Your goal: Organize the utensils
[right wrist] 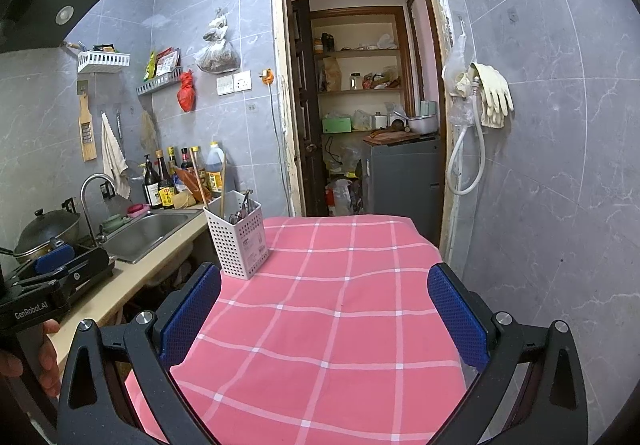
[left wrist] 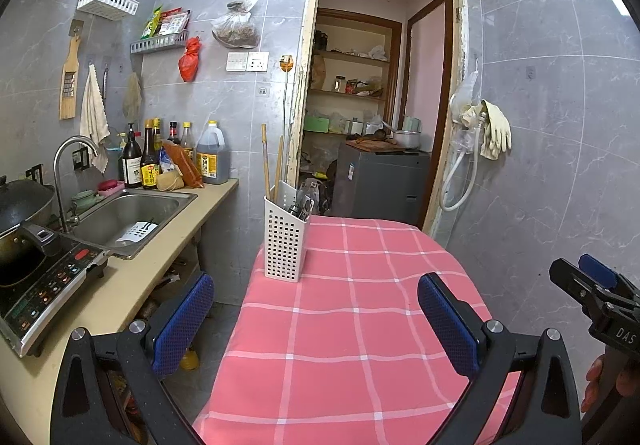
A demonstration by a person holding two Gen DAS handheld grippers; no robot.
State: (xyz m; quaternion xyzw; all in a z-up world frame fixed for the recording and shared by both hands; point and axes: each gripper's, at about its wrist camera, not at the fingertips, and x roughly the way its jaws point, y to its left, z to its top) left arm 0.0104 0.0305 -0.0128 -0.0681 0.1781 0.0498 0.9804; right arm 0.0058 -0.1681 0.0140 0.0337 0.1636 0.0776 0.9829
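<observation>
A: Starting at the far left, what's there?

B: A dark wok (left wrist: 22, 205) on an induction cooker (left wrist: 48, 281), then a steel sink (left wrist: 128, 217) with a curved tap (left wrist: 64, 165). A white perforated piece (left wrist: 138, 232) lies in the basin. Sauce bottles (left wrist: 160, 157) stand behind it along the kitchen bench (left wrist: 132, 285).

A: And the left tongs?

B: The left tongs (left wrist: 316, 321) hang over the near part of the pink checked cloth (left wrist: 360, 325), blue pads wide apart, nothing between them.

A: Where are the utensils?

B: In a white perforated utensil holder (left wrist: 284, 245) standing upright at the cloth's far left corner, close to the edge nearest the sink. Two wooden chopsticks (left wrist: 266, 161) stick up out of it, with metal utensils (left wrist: 302, 207) beside them; I cannot tell which kind.

A: Moving right?

B: An open doorway (left wrist: 376, 85) into a storeroom with shelves, then rubber gloves (left wrist: 494, 129) and a white hose (left wrist: 460, 173) hanging on the tiled wall.

A: The right tongs?

B: The right tongs (right wrist: 324, 317) are over the cloth too, spread open and empty. A hand (left wrist: 596, 381) holds their handle at the left camera's right edge.
</observation>
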